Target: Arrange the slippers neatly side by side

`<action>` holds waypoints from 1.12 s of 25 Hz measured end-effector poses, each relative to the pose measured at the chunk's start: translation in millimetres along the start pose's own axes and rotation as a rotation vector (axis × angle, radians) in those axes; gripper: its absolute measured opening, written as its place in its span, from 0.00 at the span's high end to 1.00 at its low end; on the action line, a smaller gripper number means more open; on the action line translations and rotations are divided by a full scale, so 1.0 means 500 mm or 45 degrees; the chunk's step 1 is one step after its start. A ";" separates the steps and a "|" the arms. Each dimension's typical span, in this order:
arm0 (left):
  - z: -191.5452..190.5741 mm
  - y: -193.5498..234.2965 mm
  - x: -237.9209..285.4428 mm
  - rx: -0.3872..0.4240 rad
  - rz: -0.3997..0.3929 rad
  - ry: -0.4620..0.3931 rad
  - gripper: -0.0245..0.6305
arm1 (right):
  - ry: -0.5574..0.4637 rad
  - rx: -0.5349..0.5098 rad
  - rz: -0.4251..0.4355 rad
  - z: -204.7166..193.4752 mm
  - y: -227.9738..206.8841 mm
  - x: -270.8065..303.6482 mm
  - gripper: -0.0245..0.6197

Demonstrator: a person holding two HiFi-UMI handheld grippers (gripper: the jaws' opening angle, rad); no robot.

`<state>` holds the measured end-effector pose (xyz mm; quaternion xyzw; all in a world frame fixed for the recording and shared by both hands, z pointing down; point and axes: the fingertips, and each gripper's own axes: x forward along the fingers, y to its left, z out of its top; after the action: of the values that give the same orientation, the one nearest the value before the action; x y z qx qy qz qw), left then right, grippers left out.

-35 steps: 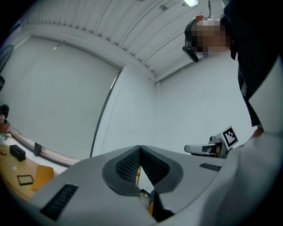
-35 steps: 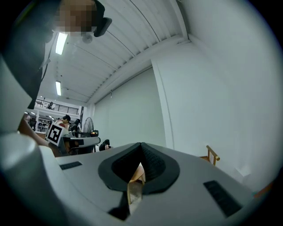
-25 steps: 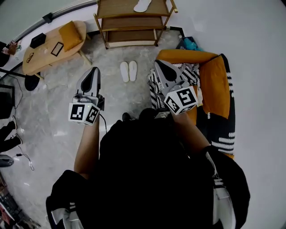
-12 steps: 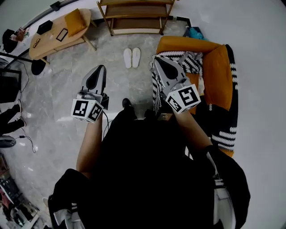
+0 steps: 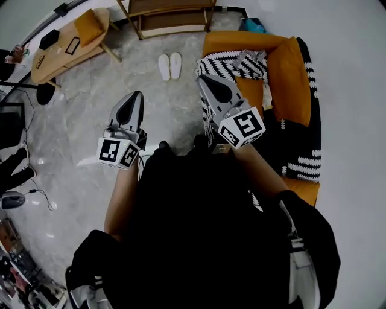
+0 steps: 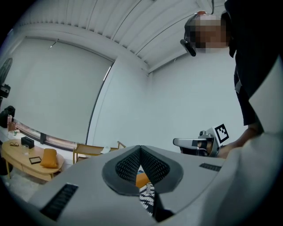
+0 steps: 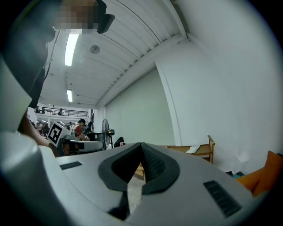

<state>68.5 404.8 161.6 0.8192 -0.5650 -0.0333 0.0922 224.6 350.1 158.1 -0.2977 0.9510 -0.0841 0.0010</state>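
Two white slippers (image 5: 170,66) lie side by side on the grey stone floor, toes toward the wooden rack, well ahead of both grippers. My left gripper (image 5: 137,96) is held up in front of the person's body, shut with nothing between its jaws. At the same height my right gripper (image 5: 201,79) is also shut and empty, near the armchair's edge. In the left gripper view the jaws (image 6: 140,148) meet at the tip, and the right gripper (image 6: 196,143) shows beside them. The right gripper view shows its own closed jaws (image 7: 141,145).
A wooden shelf rack (image 5: 172,13) stands behind the slippers, with a white shoe (image 7: 193,149) on it. An oval wooden table (image 5: 60,49) with an orange cushion is at far left. An orange armchair (image 5: 289,84) with a black-and-white throw fills the right. Someone's legs (image 5: 12,176) and cables are at left.
The slippers and rack have slid toward the top of the head view, so the person has backed away from them. Both grippers stay shut and empty.
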 end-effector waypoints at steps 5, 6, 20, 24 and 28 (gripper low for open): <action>0.031 -0.004 0.020 0.037 -0.105 -0.042 0.94 | -0.032 0.004 -0.082 0.012 0.002 -0.005 0.91; 0.041 -0.004 0.020 0.052 -0.121 -0.054 0.94 | -0.031 0.000 -0.089 0.011 0.006 -0.004 0.91; 0.059 0.081 -0.027 0.109 0.077 -0.072 0.94 | -0.034 -0.048 -0.150 0.023 0.033 0.028 0.91; 0.056 0.100 -0.039 0.104 0.147 -0.069 0.94 | -0.034 -0.034 -0.195 0.019 0.029 0.024 0.91; 0.055 0.099 -0.047 0.095 0.170 -0.070 0.94 | -0.031 -0.028 -0.229 0.015 0.026 0.015 0.91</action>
<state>10.2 406.4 143.0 0.7814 -0.6216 -0.0284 0.0479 211.2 355.3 149.0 -0.3828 0.9212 -0.0698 0.0017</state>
